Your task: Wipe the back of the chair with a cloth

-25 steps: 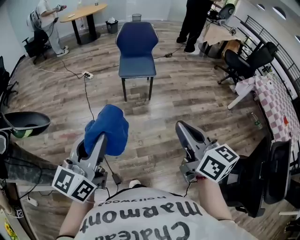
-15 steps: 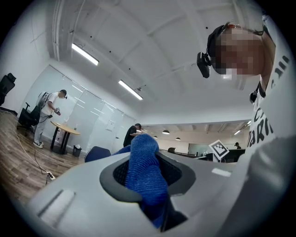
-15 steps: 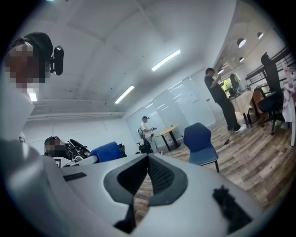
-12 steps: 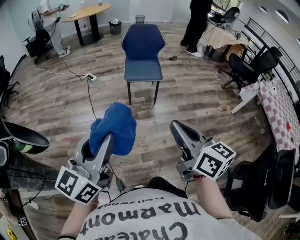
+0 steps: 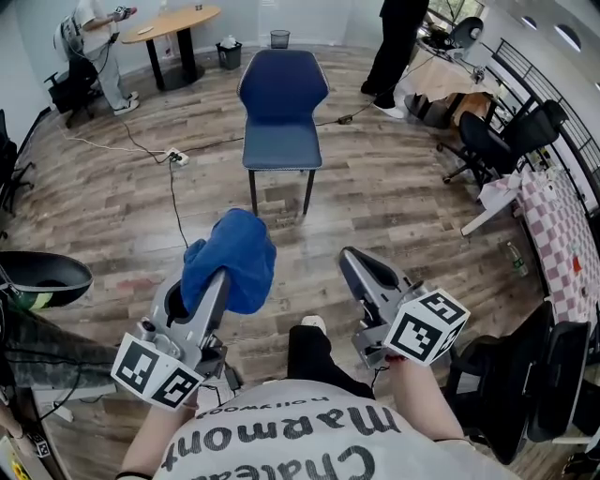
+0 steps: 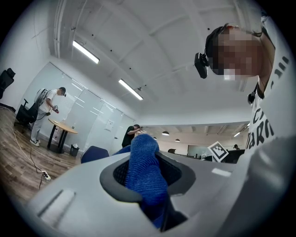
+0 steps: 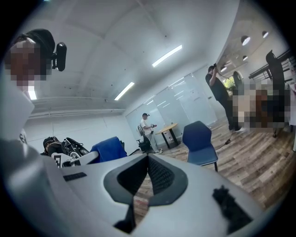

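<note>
A blue chair (image 5: 279, 112) stands on the wood floor ahead, its seat facing me and its backrest (image 5: 283, 84) at the far side. My left gripper (image 5: 219, 274) is shut on a blue cloth (image 5: 232, 255), which bunches over its tip well short of the chair. In the left gripper view the cloth (image 6: 144, 173) fills the space between the jaws, and the chair (image 6: 94, 153) shows small behind. My right gripper (image 5: 352, 262) is shut with nothing in it. In the right gripper view the chair (image 7: 200, 139) and the cloth (image 7: 108, 149) both show beyond its closed tip (image 7: 148, 158).
A cable with a power strip (image 5: 174, 157) lies left of the chair. A round table (image 5: 173, 21) with a person stands at the far left, and another person (image 5: 394, 42) at the far right. Black office chairs (image 5: 497, 131) and a checkered table (image 5: 562, 220) line the right.
I have stepped towards the chair, and a leg now shows between the grippers. Both grippers keep their hold and pose.
</note>
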`<action>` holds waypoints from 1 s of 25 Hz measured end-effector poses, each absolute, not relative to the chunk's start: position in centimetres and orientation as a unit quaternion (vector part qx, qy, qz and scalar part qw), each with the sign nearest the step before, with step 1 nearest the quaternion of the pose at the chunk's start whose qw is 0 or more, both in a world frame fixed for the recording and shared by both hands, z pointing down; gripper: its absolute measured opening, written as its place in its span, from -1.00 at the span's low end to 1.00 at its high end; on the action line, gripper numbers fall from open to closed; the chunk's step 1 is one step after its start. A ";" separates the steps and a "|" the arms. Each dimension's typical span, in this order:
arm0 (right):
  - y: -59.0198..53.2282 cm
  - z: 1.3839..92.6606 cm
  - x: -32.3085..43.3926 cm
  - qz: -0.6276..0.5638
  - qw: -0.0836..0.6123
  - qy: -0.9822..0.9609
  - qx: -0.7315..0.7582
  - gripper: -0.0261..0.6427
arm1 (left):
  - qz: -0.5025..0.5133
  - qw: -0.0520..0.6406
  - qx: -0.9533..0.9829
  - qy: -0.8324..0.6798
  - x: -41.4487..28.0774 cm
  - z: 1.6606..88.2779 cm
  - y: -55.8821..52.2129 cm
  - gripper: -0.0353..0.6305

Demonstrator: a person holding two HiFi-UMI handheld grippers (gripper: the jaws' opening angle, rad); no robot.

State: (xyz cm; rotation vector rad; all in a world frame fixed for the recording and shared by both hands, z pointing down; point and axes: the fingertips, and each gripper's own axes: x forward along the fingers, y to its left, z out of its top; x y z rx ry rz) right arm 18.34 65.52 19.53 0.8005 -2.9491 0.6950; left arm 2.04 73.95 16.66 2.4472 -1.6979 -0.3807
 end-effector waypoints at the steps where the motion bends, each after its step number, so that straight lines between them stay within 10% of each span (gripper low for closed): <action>1: 64.6 19.5 18.5 0.224 0.003 -0.941 0.255 -0.88 | -0.127 0.069 0.811 -0.566 2.2 16.7 73.2 -0.63; 25: 44.0 17.3 19.1 0.205 0.016 -0.962 0.178 -0.88 | -0.118 0.066 0.758 -0.638 4.3 15.9 55.8 -0.62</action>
